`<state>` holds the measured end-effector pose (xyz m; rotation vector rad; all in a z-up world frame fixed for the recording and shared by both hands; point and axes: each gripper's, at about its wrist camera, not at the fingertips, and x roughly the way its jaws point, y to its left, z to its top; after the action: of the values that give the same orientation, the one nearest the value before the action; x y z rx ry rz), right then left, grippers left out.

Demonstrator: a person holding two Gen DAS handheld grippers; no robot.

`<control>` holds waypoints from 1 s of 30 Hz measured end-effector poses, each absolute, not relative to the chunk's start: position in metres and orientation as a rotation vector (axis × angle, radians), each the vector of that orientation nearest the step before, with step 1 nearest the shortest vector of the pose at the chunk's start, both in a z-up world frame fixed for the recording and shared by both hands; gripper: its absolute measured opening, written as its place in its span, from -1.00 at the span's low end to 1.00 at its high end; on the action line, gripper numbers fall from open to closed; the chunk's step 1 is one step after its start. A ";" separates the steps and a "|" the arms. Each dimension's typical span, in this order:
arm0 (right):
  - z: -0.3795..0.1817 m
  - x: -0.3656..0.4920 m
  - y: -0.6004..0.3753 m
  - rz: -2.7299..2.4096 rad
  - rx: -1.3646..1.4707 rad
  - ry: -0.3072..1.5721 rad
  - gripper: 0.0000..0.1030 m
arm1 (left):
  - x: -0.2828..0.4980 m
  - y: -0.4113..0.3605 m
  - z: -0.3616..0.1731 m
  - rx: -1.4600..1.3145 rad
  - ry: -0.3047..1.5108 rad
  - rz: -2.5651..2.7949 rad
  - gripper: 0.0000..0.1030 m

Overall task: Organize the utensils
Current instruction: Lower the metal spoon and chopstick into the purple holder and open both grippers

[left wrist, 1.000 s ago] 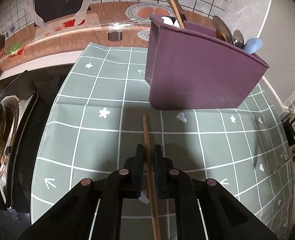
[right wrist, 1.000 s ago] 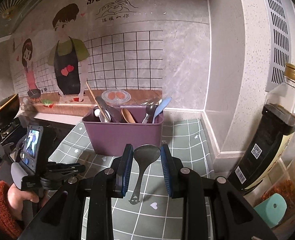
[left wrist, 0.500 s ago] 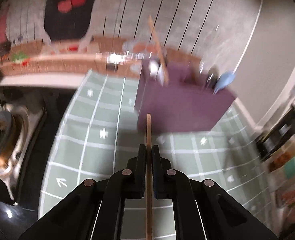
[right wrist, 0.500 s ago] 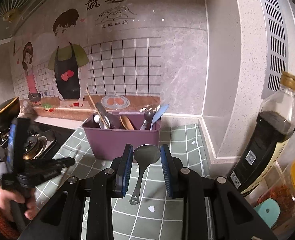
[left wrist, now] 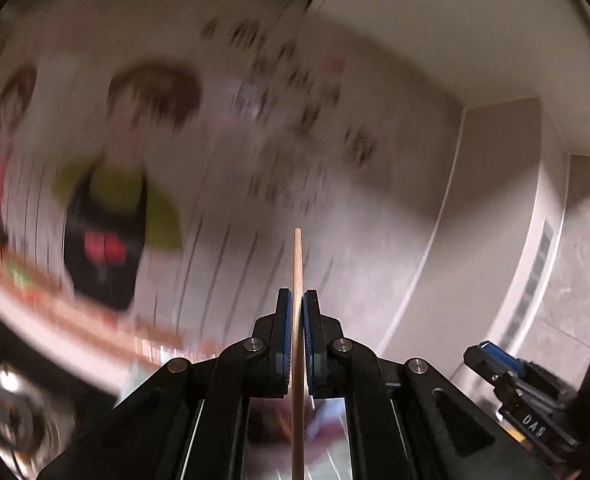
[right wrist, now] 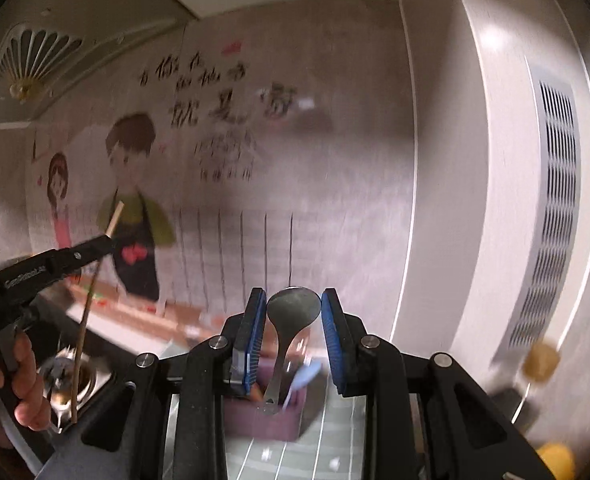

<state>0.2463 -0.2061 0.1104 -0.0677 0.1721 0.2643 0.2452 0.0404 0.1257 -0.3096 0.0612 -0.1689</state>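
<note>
My left gripper is shut on a thin wooden chopstick that stands upright between the pads, lifted high and facing the blurred wall. The chopstick and left gripper also show at the left of the right wrist view, held in a hand. My right gripper is shut on the bowl of a metal spoon, whose handle hangs down over the purple utensil holder. The holder has a blue spoon and other utensils in it.
The green grid mat lies under the holder. A gas stove is at the left. A dark sauce bottle with a gold cap is blurred at the right. The decorated wall is behind.
My left gripper shut on the chopstick, lifted it off the mat and tilted up toward the wall. My right gripper rose with the spoon; the holder now sits lower in its view.
</note>
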 end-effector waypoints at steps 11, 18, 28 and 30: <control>0.114 0.314 -0.194 0.258 -0.039 0.184 -0.49 | 0.307 0.038 0.110 -0.306 -0.120 -0.051 -0.89; 0.074 0.354 -0.181 0.269 -0.034 0.247 -0.49 | 0.357 0.030 0.052 -0.323 -0.018 -0.037 -0.89; 0.020 0.387 -0.175 0.302 -0.033 0.363 -0.49 | 0.388 0.028 0.014 -0.331 0.035 -0.025 -0.89; 0.012 0.388 -0.176 0.314 -0.029 0.389 -0.49 | 0.388 0.027 0.008 -0.332 0.050 -0.035 -0.89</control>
<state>0.3882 -0.1760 0.0121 -0.0292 0.3895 0.3143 0.3884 0.0270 0.0083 -0.3321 0.0496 -0.0355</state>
